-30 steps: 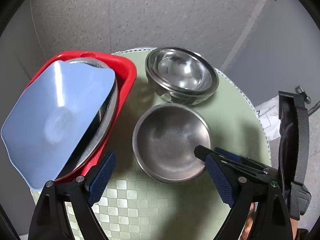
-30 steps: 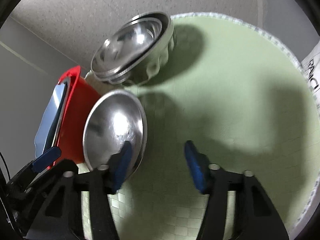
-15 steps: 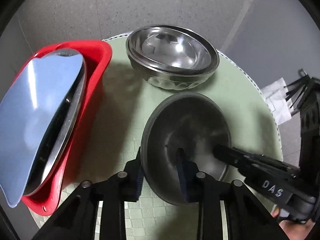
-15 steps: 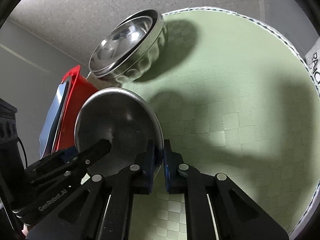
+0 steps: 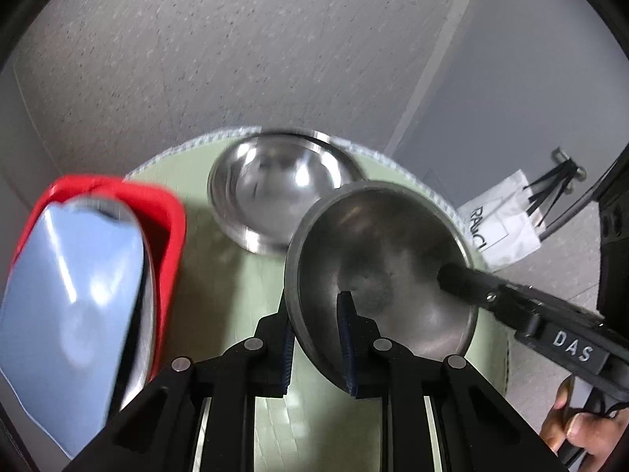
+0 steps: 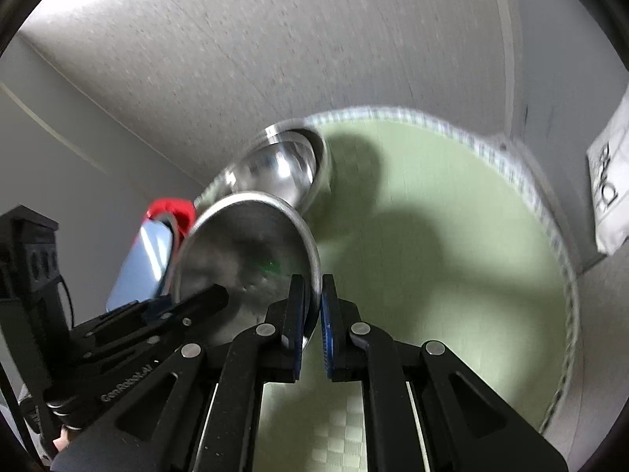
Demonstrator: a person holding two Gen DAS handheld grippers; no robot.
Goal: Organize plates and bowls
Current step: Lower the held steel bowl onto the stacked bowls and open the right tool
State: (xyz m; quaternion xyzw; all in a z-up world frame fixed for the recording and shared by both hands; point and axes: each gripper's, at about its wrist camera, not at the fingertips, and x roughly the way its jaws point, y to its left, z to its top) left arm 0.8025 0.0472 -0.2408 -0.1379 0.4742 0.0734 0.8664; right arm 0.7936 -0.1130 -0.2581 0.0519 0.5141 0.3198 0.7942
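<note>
A steel bowl (image 5: 385,259) is held off the round green table (image 5: 236,283), tilted. My left gripper (image 5: 314,334) is shut on its near-left rim. My right gripper (image 6: 313,306) is shut on the opposite rim of the same bowl (image 6: 243,259), and it shows in the left wrist view (image 5: 511,306) reaching in from the right. A stack of steel bowls (image 5: 275,192) stands at the table's far edge, also in the right wrist view (image 6: 283,169). A red rack (image 5: 169,220) at the left holds a blue plate (image 5: 74,291) and a steel plate on edge.
A white paper bag (image 5: 499,220) lies on the floor to the right of the table; it also shows in the right wrist view (image 6: 609,181). A black box with cables (image 6: 27,259) stands at the left. The table's right half (image 6: 452,244) is bare green mat.
Both grippers closed on the single bowl's rim and have lifted it off the table, up and towards the stacked bowls. The views are blurred with motion.
</note>
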